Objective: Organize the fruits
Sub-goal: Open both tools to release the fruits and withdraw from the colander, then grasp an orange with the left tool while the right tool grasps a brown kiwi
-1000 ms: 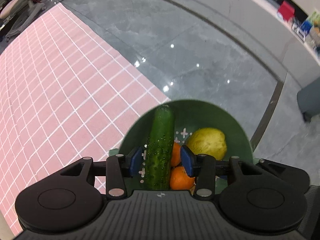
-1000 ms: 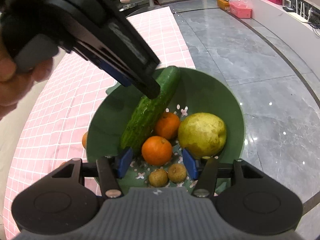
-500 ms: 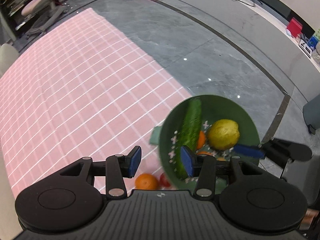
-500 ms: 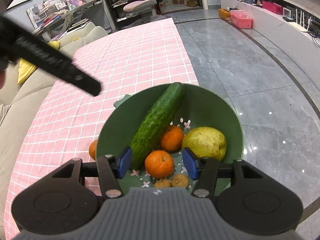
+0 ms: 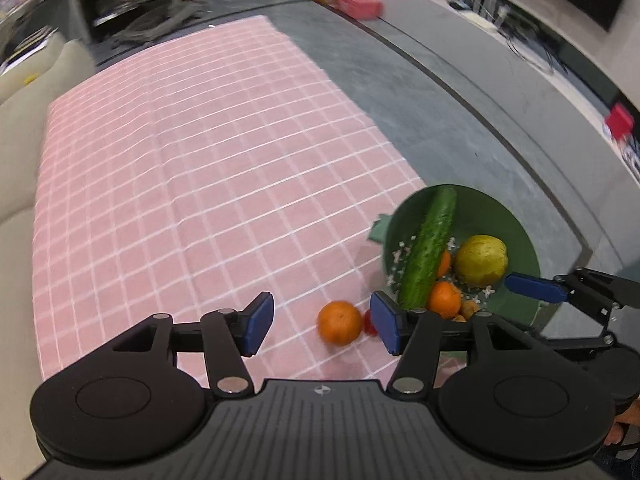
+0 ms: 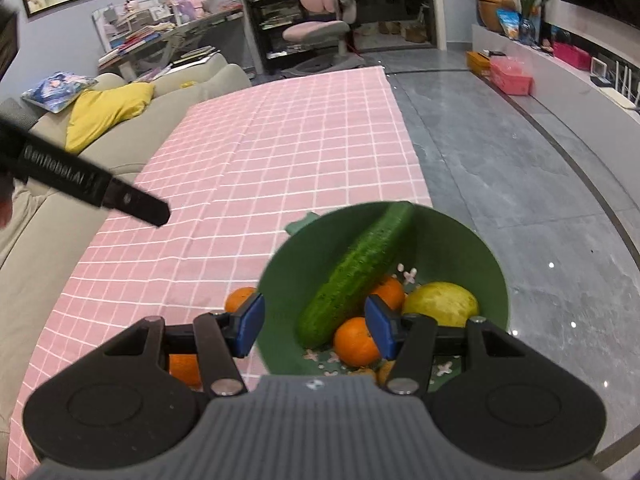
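Note:
A green bowl at the near right corner of the pink checked cloth holds a cucumber, a yellow pear, two oranges and small brown fruits. A loose orange and a small red fruit lie on the cloth left of the bowl. Another orange shows under my right gripper. My left gripper is open and empty over the cloth. My right gripper is open and empty above the bowl's near rim.
The pink checked cloth stretches away to the far end. A beige sofa with a yellow cushion runs along its left. Grey tiled floor lies to the right. The table edge is just beyond the bowl.
My left gripper has let go of the cucumber, which now lies in the bowl, and has pulled back and left over the cloth. My right gripper has drawn back slightly.

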A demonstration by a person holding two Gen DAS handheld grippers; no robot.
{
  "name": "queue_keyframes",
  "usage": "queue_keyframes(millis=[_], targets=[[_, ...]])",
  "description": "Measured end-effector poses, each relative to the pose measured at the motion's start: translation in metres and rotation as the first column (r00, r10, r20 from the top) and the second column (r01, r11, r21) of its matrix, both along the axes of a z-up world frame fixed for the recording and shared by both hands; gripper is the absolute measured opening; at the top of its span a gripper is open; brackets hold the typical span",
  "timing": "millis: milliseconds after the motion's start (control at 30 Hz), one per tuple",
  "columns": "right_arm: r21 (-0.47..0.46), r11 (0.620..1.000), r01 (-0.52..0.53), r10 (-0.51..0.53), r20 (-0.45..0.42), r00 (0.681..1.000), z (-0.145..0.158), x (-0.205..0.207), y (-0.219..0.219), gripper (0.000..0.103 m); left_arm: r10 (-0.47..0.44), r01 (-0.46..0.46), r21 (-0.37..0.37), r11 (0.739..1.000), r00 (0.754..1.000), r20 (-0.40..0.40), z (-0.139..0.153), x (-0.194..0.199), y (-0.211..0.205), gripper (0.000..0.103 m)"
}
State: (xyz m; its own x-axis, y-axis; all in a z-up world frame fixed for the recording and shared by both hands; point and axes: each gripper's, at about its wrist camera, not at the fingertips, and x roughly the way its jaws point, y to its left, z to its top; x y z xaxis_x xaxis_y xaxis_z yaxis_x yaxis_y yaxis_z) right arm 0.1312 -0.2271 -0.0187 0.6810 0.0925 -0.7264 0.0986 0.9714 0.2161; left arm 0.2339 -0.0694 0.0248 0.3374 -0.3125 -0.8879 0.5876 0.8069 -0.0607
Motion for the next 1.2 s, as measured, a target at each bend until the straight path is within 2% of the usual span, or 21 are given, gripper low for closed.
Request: queue_keyframes(millis=[167,400,500,667,867,1000,1200], targets=[[0.002,1.0,-0.011,0.011,0.014,1.0,0.004,0.0,0.003,0.053,0.087,-0.086,-0.026,0.996,0.995,0.049,-0.012,-0.026,0.035,0.069],[-0.009,0.999,-0.038,0.038,0.005,0.999,0.0,-0.003,0.011,0.053,0.152,-0.151,-0.06,0.987,0.988,0.014,-0.048,-0.067,0.069,0.07],[-0.014,0.999,-0.048,0.048,0.005,0.999,0.0,-0.005,0.015,0.053,0.147,-0.146,-0.046,0.988,0.989,0.029,-0.064,-0.086,0.074,0.07],[-0.016,0.997,-0.077,0.078,0.052,0.996,0.002,-0.019,0.025,0.053,0.138,-0.135,-0.081,0.988,0.99,0.032,-0.08,-0.113,0.083,0.07],[-0.027,0.979,-0.203,0.204,0.071,0.976,-0.006,-0.044,0.052,0.053,0.159,-0.159,-0.099,0.982,0.987,-0.003,-0.083,-0.104,0.096,0.07],[-0.029,0.962,-0.272,0.273,0.032,0.962,-0.023,-0.046,0.073,0.048,0.172,-0.174,-0.132,0.976,0.985,-0.026,-0.077,-0.086,0.1,0.074],[-0.044,0.953,-0.301,0.299,-0.052,0.953,-0.06,-0.037,0.102,0.042,0.126,-0.126,-0.051,0.991,0.992,-0.007,-0.082,-0.066,0.083,0.074]])
